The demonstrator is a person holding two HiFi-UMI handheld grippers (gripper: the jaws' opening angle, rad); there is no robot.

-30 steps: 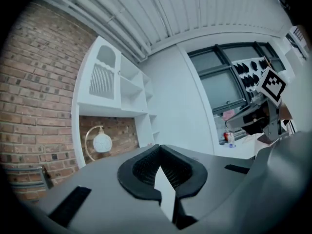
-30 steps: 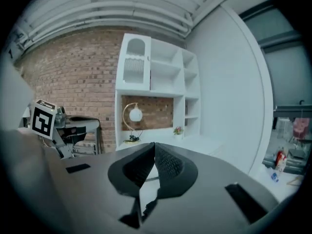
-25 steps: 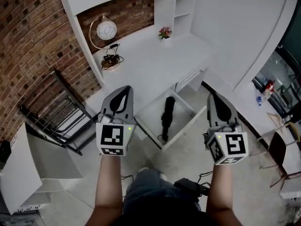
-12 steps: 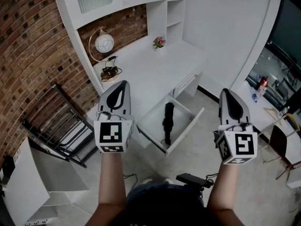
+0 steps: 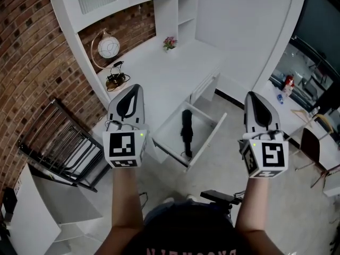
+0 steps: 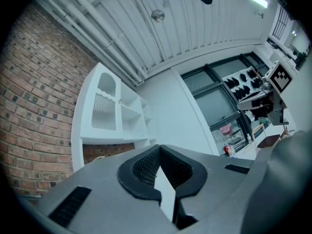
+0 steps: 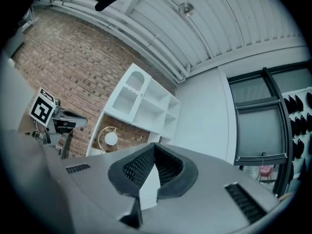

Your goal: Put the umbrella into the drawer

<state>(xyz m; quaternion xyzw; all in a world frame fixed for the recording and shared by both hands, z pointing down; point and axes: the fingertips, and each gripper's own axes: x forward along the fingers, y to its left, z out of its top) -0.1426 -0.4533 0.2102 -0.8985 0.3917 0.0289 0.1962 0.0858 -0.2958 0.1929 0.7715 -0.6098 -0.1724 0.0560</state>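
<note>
A black folded umbrella (image 5: 186, 132) lies lengthwise inside the open white drawer (image 5: 208, 141) that is pulled out from the desk. Both grippers are held up in front of me, well above and short of the drawer. My left gripper (image 5: 134, 87) is to the drawer's left and my right gripper (image 5: 254, 95) to its right. Each is shut with nothing between its jaws. In the left gripper view the gripper (image 6: 158, 148) points slightly upward at the shelf unit and ceiling. The right gripper (image 7: 154, 145) also points upward in the right gripper view, towards the brick wall and shelves.
The white desk (image 5: 159, 73) carries a globe lamp (image 5: 108, 47), some cables and a small flower pot (image 5: 170, 42). A black metal rack (image 5: 64, 142) leans by the brick wall at left. A chair (image 5: 314, 149) stands at right, and a black device (image 5: 218, 196) lies on the floor near my feet.
Both grippers have risen and spread slightly apart. My head has drawn back, so the drawer with the umbrella sits higher in view. The umbrella has not moved.
</note>
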